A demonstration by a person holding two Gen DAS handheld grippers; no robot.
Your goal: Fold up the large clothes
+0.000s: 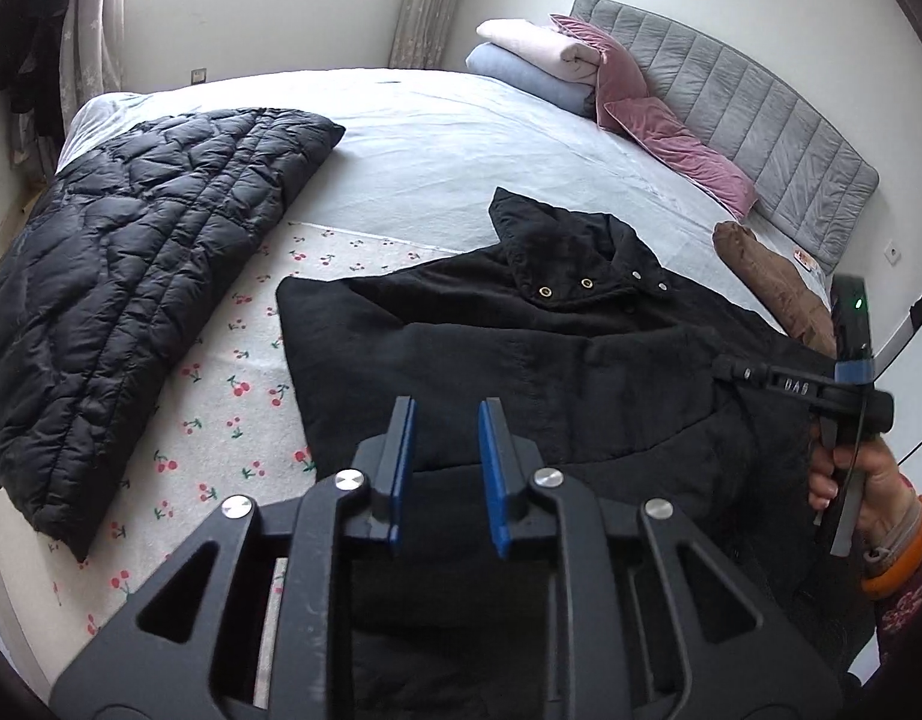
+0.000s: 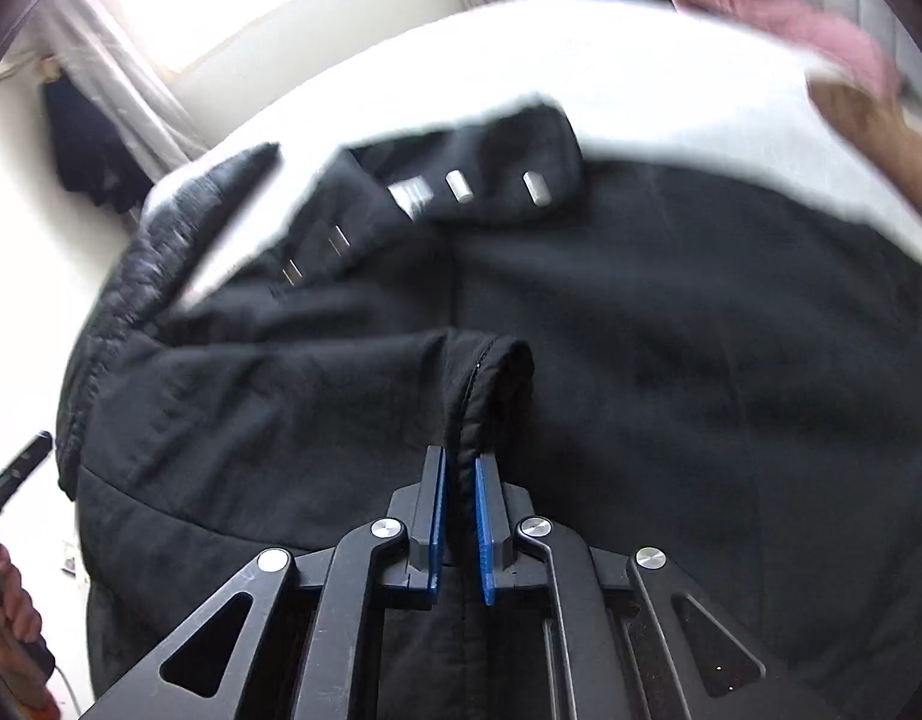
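Note:
A large black coat (image 1: 557,360) with metal snaps at its collar lies spread on the bed. My left gripper (image 1: 446,414) is open and empty, held over the coat's lower part. My right gripper (image 2: 460,462) is shut on a fold of the black coat (image 2: 485,372), pinching a seamed edge between its blue pads. The right gripper's body also shows in the left wrist view (image 1: 821,390), at the coat's right side, held by a hand. The right wrist view is blurred.
A black quilted jacket (image 1: 131,276) lies on the bed's left. A cherry-print sheet (image 1: 233,420) lies under the coat. Folded blankets (image 1: 533,60), pink pillows (image 1: 671,138) and a brown cushion (image 1: 773,282) lie along the grey headboard (image 1: 761,120).

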